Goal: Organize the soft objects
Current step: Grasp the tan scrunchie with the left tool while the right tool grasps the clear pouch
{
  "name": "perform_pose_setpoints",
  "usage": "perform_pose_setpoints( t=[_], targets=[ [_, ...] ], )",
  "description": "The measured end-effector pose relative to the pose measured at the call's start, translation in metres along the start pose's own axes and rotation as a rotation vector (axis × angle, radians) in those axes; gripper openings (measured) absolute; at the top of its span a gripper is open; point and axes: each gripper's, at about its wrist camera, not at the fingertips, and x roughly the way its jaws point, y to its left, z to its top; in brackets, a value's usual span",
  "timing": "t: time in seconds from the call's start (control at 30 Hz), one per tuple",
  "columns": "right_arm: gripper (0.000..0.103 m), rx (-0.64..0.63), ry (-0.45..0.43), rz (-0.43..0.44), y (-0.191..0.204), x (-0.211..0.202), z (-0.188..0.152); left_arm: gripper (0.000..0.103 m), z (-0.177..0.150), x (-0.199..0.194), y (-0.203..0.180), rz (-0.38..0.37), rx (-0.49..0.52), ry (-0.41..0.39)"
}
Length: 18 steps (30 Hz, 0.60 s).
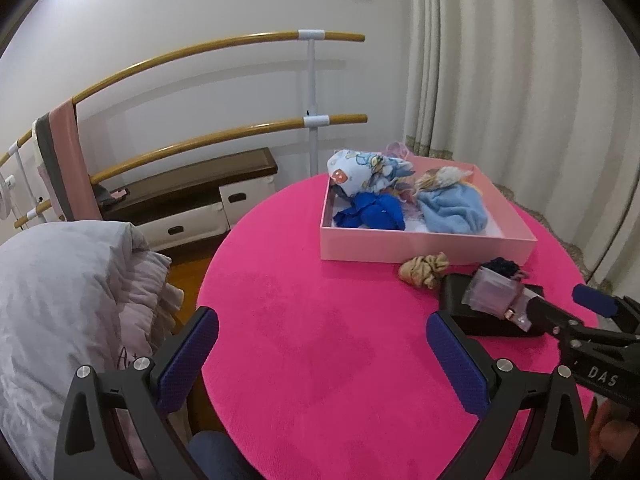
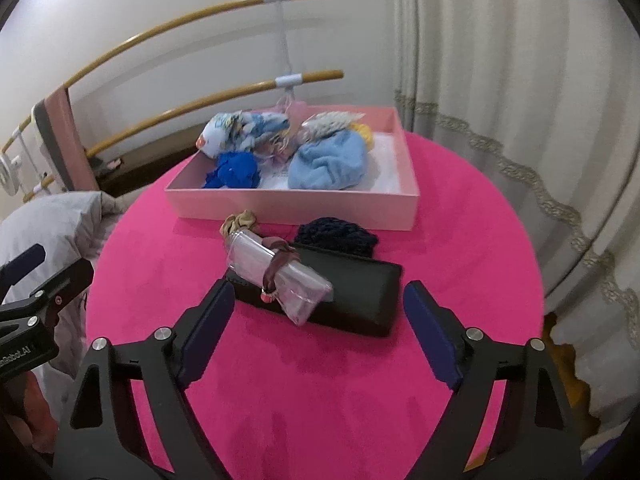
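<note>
A pink box (image 1: 400, 249) (image 2: 296, 209) stands at the far side of the round pink table (image 1: 300, 280) (image 2: 320, 380). In it lie a patterned cloth (image 1: 360, 172), a royal-blue cloth (image 1: 376, 210) and a light-blue towel (image 2: 328, 166). In front of the box lie a beige scrunchie (image 1: 424, 270) (image 2: 240, 220) and a navy knitted piece (image 2: 336, 236). A clear pouch (image 2: 248, 252) with a brown hair tie (image 2: 276, 264) around it rests on a black case (image 2: 360, 296) (image 1: 492, 324). My right gripper (image 2: 320, 292) (image 1: 572, 308) is open just before the case. My left gripper (image 1: 322, 324) hangs open over bare table.
A grey quilt (image 1: 60, 300) lies left of the table. Behind it stand wooden barre rails (image 1: 200, 48) and a dark bench with white drawers (image 1: 192, 184). Cream curtains (image 1: 520, 80) hang on the right, close behind the box.
</note>
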Motion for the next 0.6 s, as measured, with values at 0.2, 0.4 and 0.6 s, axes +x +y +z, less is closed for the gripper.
perform_pose_setpoints(
  t=[0.2,0.4,0.6],
  targets=[
    [0.075,-0.043,0.05,0.032,0.008,0.032,0.008,0.103,0.007,0.033,-0.004,-0.002,0.007,0.022],
    [0.043,-0.046,0.068,0.076,0.006,0.047,0.009,0.103,0.014,0.058,-0.011,-0.012,0.02,0.032],
    [0.039,-0.018,0.047,0.1,-0.003,0.042,0.011,0.103,0.024,0.09,-0.026,-0.054,0.041,0.056]
  ],
)
